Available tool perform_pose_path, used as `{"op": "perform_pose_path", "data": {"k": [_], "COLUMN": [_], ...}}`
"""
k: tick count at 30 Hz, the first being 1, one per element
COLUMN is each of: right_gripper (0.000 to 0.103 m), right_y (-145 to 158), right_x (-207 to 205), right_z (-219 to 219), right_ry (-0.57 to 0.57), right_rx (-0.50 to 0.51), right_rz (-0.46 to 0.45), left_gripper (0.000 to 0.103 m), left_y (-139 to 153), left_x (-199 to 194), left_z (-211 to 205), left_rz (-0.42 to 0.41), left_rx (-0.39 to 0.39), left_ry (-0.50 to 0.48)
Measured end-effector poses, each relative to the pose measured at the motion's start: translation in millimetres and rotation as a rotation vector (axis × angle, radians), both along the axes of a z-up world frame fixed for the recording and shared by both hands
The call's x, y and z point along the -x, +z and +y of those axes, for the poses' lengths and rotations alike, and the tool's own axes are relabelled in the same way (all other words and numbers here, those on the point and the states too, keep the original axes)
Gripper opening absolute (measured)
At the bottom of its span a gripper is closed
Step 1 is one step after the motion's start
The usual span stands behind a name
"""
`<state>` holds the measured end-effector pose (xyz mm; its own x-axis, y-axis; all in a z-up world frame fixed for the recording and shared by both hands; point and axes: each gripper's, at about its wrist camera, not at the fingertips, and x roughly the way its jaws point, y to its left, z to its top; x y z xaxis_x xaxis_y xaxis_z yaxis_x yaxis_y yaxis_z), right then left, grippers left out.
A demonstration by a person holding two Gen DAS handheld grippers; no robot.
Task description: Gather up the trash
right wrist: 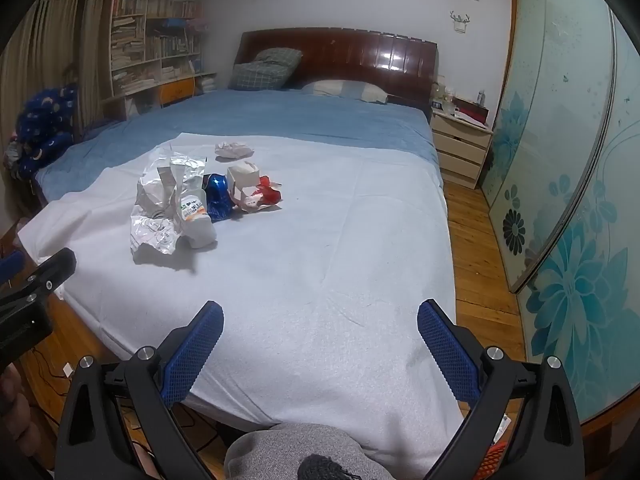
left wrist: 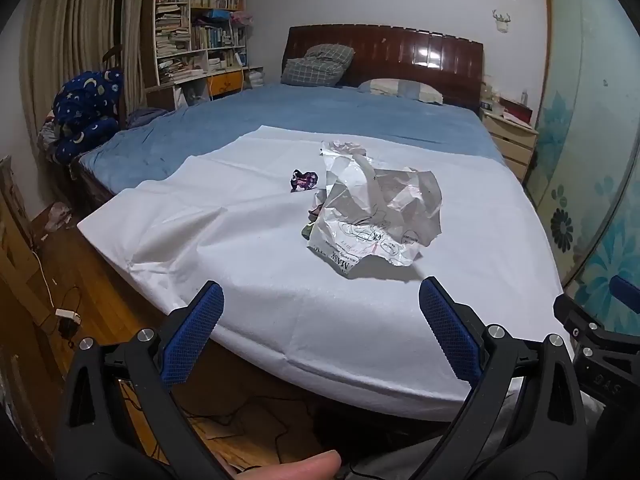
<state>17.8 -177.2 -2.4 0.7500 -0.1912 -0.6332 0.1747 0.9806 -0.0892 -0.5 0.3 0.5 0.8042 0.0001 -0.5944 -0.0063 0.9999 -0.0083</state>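
Left wrist view — trash ahead on sheet.
Left gripper and right gripper gape wide, empty — trash well beyond both.

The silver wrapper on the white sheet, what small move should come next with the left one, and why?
Probably ease the left hand-held gripper forward and down toward the crumpled silver wrapper. Its jaws stand wide open with nothing between them, and the wrapper lies just ahead on the white sheet, the nearest piece of the trash pile. The right hand-held gripper is open too, but farther from it.
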Motion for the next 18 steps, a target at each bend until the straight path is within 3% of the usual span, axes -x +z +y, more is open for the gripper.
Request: {"op": "perform_pose_path", "data": {"k": [6,11,18], "right_gripper": [0.096,0.096,0.096], "right_y": [0.1,0.8,-1.7], "right_x": [-0.1,0.1,-0.2], "right_z": [0.2,-1.2,-1.2], "right_ry": [0.001,-0.001,-0.003], "right_rx": [0.002,-0.001,-0.012], "right_rz": [0.000,-0.001,-0.001], "left_gripper": [0.097,0.097,0.097], "left_y": [-1.0,4.2,4.4], "left_x": [-3.3,0.2,-0.7], "left_z": [-2.8,-1.0,-3.9], "left_rz": [0.031,0.003,-0.023], "left_rx": [0.004,0.023,-0.029], "left_ry": [0.007,-0.037,-0.043]}}
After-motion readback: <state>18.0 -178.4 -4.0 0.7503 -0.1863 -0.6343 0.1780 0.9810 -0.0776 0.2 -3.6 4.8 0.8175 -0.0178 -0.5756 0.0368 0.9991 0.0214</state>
